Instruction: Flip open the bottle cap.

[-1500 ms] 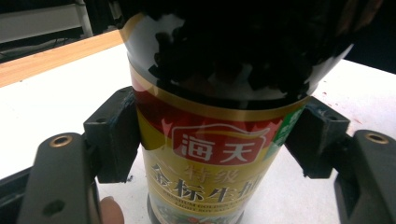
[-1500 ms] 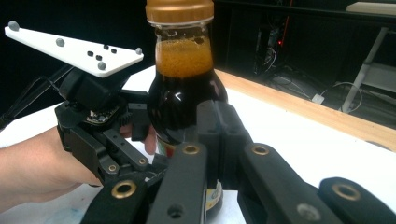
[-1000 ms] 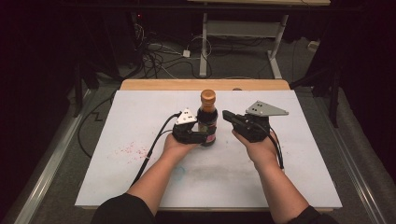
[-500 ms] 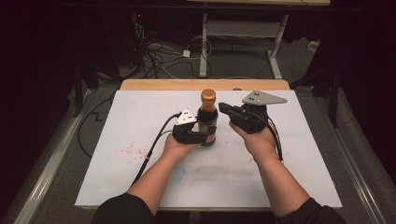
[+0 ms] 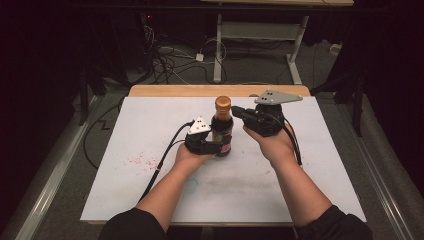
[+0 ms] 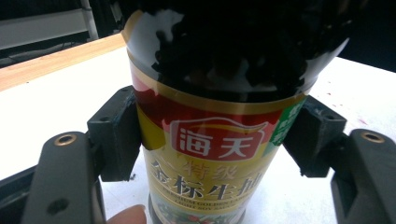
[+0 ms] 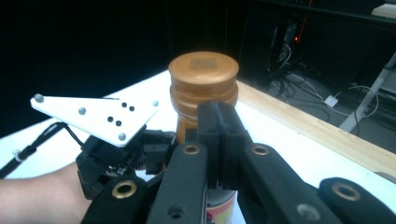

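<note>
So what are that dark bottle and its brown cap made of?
The bottle looks like glossy glass or clear plastic holding dark sauce: its shoulder mirrors bright highlights, but the look cannot settle which. Its label seems a shiny printed film. The cap looks like smooth moulded plastic, with a soft sheen and embossed top.

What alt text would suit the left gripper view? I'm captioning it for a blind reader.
A dark glass sauce bottle with a red and gold label stands upright on a white table, clamped at its body between the two black pads of the left hand-held gripper. A wooden table edge runs behind it.
</note>
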Available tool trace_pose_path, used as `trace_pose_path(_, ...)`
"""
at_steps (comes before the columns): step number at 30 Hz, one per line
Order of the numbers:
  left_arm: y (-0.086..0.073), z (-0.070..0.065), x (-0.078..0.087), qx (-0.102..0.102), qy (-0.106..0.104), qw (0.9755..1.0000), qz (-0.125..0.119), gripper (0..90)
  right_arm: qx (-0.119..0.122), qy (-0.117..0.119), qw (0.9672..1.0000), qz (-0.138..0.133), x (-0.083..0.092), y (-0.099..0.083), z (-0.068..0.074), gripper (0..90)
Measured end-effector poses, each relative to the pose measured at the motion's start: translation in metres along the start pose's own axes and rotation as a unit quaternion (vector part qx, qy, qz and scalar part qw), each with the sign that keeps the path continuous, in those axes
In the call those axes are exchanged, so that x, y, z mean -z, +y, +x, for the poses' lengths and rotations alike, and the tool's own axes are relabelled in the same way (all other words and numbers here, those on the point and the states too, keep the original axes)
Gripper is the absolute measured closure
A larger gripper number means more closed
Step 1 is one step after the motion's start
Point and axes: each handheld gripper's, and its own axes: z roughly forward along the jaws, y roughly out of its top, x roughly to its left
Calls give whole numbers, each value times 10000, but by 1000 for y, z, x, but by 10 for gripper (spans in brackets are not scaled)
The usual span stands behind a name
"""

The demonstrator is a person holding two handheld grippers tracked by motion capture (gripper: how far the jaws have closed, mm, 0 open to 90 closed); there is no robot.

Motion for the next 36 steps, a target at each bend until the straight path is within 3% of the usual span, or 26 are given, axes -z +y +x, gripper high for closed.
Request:
trace_pose_path(13,-1,-1,0,-36,6,10000,-25,279,184,-89,9997,128,-4,9,-1,900)
trace_pose_path(20,-3,-1,0,-209,64,9998,4,290,193,-93,9996,193,-4,12,-1,900)
trace_pose_path(21,-2,2,4,-550,17,9980,317,292,226,-116,9994,234,-4,13,0,900)
trace_pose_path(22,-3,-1,0,-243,74,9997,36,292,226,-116,9994,234,-4,13,0,900)
trace_pose_path(23,-2,2,3,-503,29,9984,262,293,244,-125,9993,250,-4,14,0,900)
trace_pose_path(24,-2,2,4,-558,36,9980,311,294,274,-135,9992,258,-5,14,0,900)
trace_pose_path(25,-3,-2,-1,-230,92,9997,-1,295,275,-146,9991,273,-5,15,0,900)
trace_pose_path(36,-4,-2,-2,-300,151,9994,5,302,313,-225,9989,280,-5,16,2,900)
